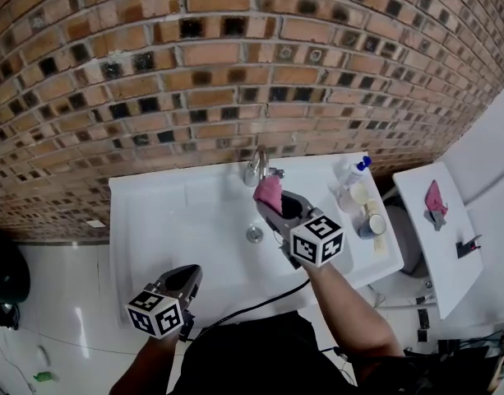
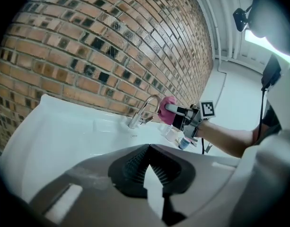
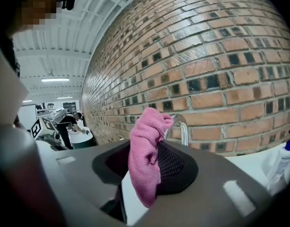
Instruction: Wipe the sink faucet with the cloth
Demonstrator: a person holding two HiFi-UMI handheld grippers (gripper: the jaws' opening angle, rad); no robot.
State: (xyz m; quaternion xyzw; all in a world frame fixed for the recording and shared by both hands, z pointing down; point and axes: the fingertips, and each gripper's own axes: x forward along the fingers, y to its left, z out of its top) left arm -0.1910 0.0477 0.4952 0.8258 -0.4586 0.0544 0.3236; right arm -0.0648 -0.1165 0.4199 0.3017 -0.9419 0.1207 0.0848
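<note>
The right gripper [image 1: 274, 202] pinched the cloth [image 1: 268, 190] beside the faucet [image 1: 256, 168], so pressing its loose end around the spout looked best, while the left gripper [image 1: 188, 276] sat closed and empty.

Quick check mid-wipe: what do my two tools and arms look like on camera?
Both the left tool and right tool are grey, wedge-shaped bodies with black ribbed pads, each carrying a white cube with black square markers. A black cable trails from the right one. The person wears a black top.

Crumpled pink cloth [image 1: 269, 192] against curved chrome faucet [image 1: 256, 168], behind white sink [image 1: 153, 220]
</note>
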